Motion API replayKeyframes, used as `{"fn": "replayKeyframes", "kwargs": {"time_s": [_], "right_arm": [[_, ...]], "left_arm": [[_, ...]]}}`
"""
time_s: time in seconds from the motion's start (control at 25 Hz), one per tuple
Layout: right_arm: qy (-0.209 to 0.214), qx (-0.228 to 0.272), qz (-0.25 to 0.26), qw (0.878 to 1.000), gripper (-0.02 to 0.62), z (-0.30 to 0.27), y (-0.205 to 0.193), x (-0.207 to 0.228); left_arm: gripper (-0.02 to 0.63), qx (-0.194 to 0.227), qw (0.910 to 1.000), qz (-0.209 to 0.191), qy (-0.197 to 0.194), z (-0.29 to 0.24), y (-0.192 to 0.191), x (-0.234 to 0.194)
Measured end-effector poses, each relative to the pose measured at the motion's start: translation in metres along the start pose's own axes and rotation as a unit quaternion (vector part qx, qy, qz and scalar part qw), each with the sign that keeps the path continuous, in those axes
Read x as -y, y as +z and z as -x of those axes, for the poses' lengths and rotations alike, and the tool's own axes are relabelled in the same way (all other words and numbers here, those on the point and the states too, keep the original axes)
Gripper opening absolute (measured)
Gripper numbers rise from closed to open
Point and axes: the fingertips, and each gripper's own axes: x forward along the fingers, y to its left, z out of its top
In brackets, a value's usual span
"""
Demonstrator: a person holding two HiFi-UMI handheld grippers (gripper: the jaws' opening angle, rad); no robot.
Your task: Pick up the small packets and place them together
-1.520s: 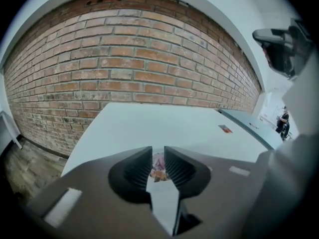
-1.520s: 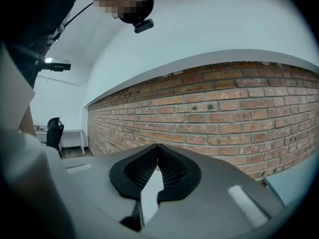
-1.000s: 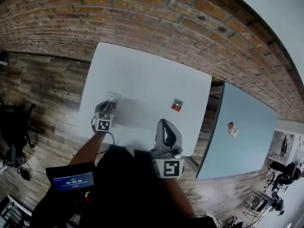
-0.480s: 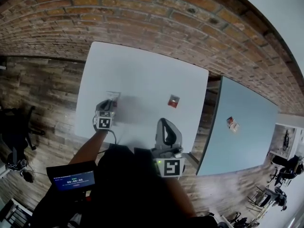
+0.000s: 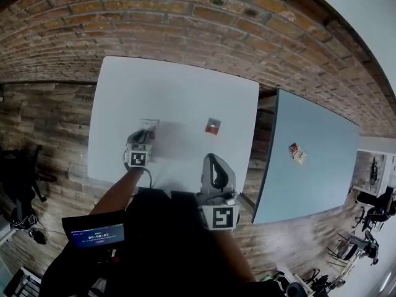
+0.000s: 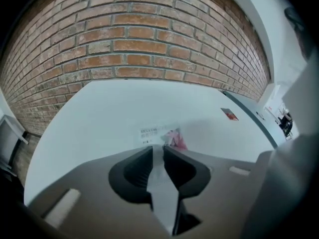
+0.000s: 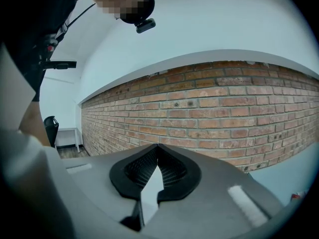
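The left claw (image 6: 158, 146) has moved the white packet (image 6: 158, 132), clamped at its tips, closer to the red packet (image 5: 213, 126) (ahead, to the claw's right); gathering is in progress. The right claw (image 7: 157, 146) is clenched, empty.

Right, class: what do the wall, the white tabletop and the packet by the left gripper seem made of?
Wall: red-brown brick, rough and matt, pale mortar joints showing.
White tabletop: smooth, even, seamless surface; perhaps laminate or painted board.
White packet: thin, flat, with printed lettering; plastic film or paper, unclear which.
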Motion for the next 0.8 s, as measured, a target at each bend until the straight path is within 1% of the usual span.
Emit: {"fn": "replayKeyframes", "kwargs": {"time_s": [0.12, 0.28, 0.36, 0.4, 0.44, 0.56, 0.68, 0.8], "right_arm": [[-0.004, 0.003, -0.002, 1.0, 0.002, 0.006, -0.002, 0.011], [-0.004, -0.002, -0.003, 1.0, 0.002, 0.008, -0.012, 0.025], [-0.002, -0.01, -0.008, 1.0, 0.002, 0.006, -0.02, 0.031], [-0.002, -0.012, -0.011, 1.0, 0.002, 0.004, -0.024, 0.035], [-0.003, -0.013, -0.014, 1.0, 0.002, 0.003, -0.028, 0.039], [-0.01, -0.025, -0.02, 0.999, 0.002, 0.0, -0.048, 0.055], [-0.015, -0.055, -0.02, 0.998, 0.002, -0.006, -0.075, 0.068], [-0.01, -0.09, -0.026, 0.996, 0.003, -0.016, -0.103, 0.079]], "left_arm": [[0.071, -0.002, 1.0, 0.001, -0.002, 0.001, 0.004, 0.009], [0.071, 0.02, 0.9997, -0.011, -0.006, 0.012, 0.015, 0.022], [0.071, 0.042, 0.9991, -0.003, -0.006, 0.023, 0.023, 0.028], [0.05, 0.056, 0.9984, 0.005, -0.006, 0.03, 0.027, 0.03], [-0.001, 0.07, 0.9975, 0.013, -0.009, 0.036, 0.03, 0.033], [0.0, 0.101, 0.9938, 0.034, -0.031, 0.056, 0.038, 0.048], [0.0, 0.134, 0.9892, 0.04, -0.044, 0.081, 0.046, 0.063], [0.0, 0.167, 0.9832, 0.046, -0.056, 0.113, 0.059, 0.077]]}}
